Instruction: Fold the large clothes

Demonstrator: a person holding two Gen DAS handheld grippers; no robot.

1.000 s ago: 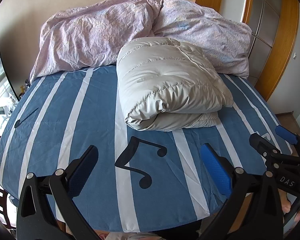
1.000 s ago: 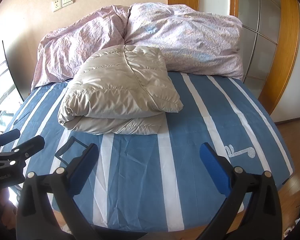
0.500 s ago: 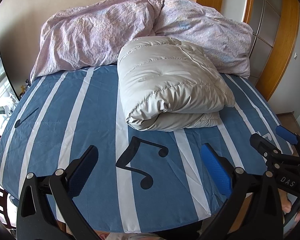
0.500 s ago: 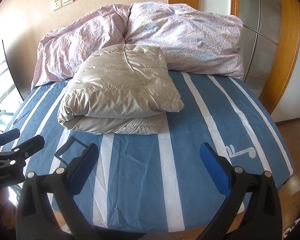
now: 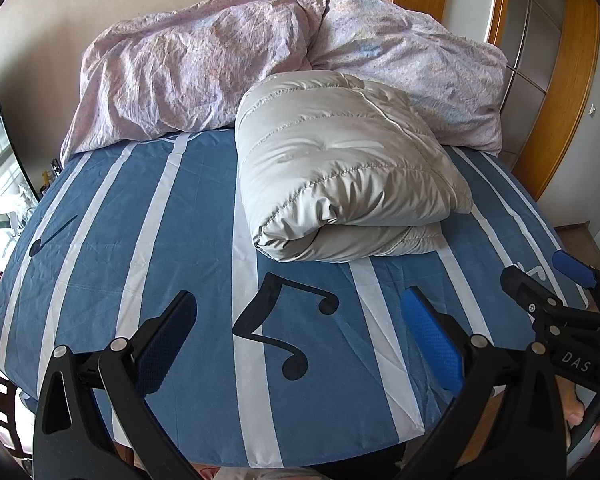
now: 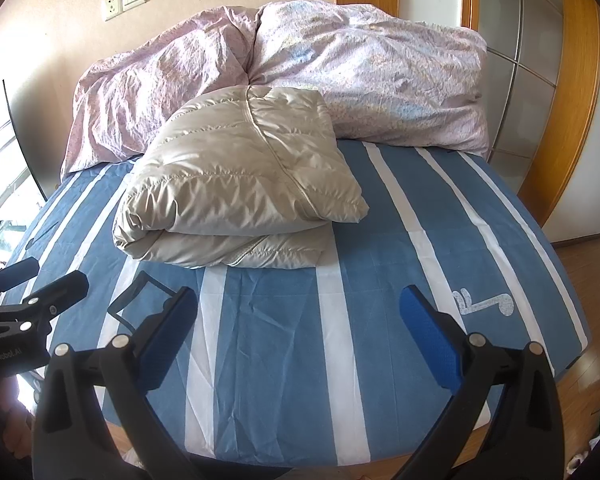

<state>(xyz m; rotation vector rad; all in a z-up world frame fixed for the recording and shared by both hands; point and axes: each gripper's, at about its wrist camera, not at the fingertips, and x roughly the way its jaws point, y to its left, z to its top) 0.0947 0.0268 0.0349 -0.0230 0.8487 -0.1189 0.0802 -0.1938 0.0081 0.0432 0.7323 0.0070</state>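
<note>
On bed (image 5: 148, 240) w/ blue striped sheet: crumpled pink duvet (image 5: 188, 76) at head, folded grey down jacket (image 5: 340, 176) just in front, touching it; left claw (image 5: 298, 328) & right claw (image 6: 298, 326) both wide, empty, near foot edge.

Domestic bedroom. A bed (image 6: 440, 216) with blue-and-white striped sheet, a rumpled pink duvet (image 6: 364, 76) at its head, a wall socket (image 6: 112, 6), wood-framed panelled doors (image 6: 536, 60), probably a wardrobe, and wooden flooring (image 6: 588, 268).
</note>
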